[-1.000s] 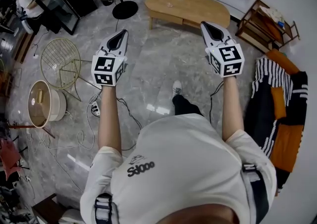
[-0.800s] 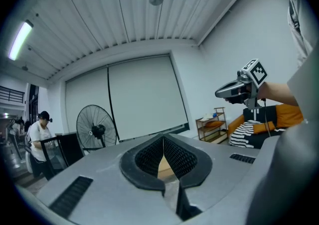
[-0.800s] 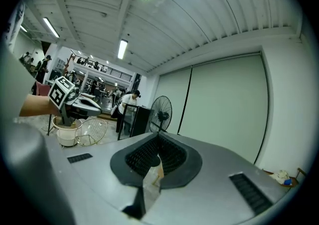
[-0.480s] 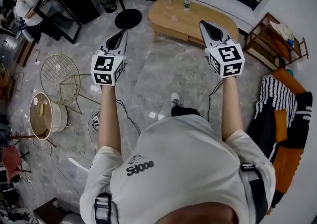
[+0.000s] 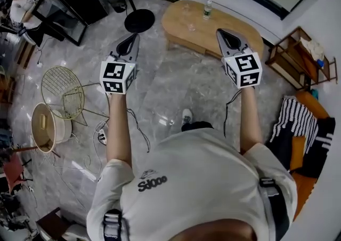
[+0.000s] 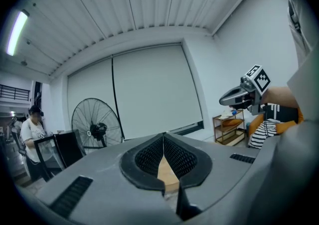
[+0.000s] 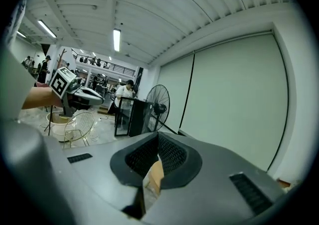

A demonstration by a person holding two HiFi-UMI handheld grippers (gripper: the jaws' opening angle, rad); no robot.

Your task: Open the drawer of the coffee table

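The oval wooden coffee table (image 5: 210, 26) stands ahead across the marble floor, with a bottle (image 5: 207, 9) on top; its drawer front is too small to make out. My left gripper (image 5: 129, 42) is held out over the floor, short of the table's left end, shut and empty. My right gripper (image 5: 224, 34) points at the table's near edge, also shut with nothing in it. In the left gripper view the pads (image 6: 149, 157) meet and a sliver of the table (image 6: 166, 171) shows below them. The right gripper view shows its pads (image 7: 172, 154) closed too.
A floor fan (image 5: 136, 16) stands left of the table. A wire chair (image 5: 64, 88), a round tub (image 5: 45, 125) and floor cables (image 5: 133, 128) lie to my left. A wooden shelf (image 5: 301, 56) and a sofa with striped cloth (image 5: 301, 128) are on the right.
The person has walked forward: the coffee table has come nearer and lower in the head view. Both grippers stay shut and held out in front.
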